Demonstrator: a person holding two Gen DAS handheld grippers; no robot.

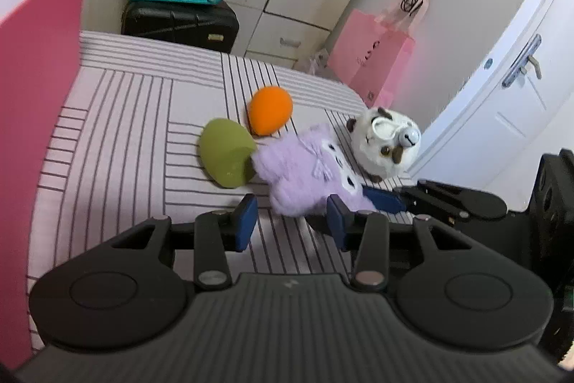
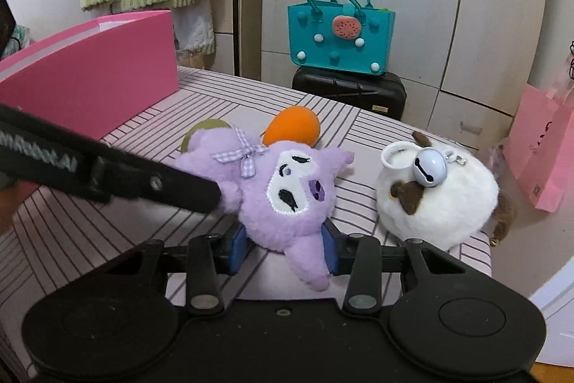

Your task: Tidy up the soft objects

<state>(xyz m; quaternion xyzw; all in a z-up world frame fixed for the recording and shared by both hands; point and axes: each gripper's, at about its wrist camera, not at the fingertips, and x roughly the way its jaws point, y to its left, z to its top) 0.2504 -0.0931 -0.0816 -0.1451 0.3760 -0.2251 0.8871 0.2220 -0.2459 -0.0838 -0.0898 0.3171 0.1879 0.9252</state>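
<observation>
Counted on the striped table (image 2: 89, 239): one purple plush (image 2: 287, 189), one white plush (image 2: 445, 203) with a bell, two egg-shaped soft pieces, one green (image 1: 226, 157) and one orange (image 1: 271, 110), plus one pink box (image 2: 93, 78) at the left edge. Two claws.

Purple plush lying flat, face up, near the table's front, just beside the white plush and touching the green egg. Long axis slanting from the checked bow at upper left down to a pointed tip at lower right in the right wrist view, tip aimed back at that camera.

Right claw (image 2: 283, 248) closed on the purple plush's lower end, both blue pads pressed into the fur. Left claw (image 1: 292, 221) parted, gripping nothing, right pad against the fur, left pad clear.
</observation>
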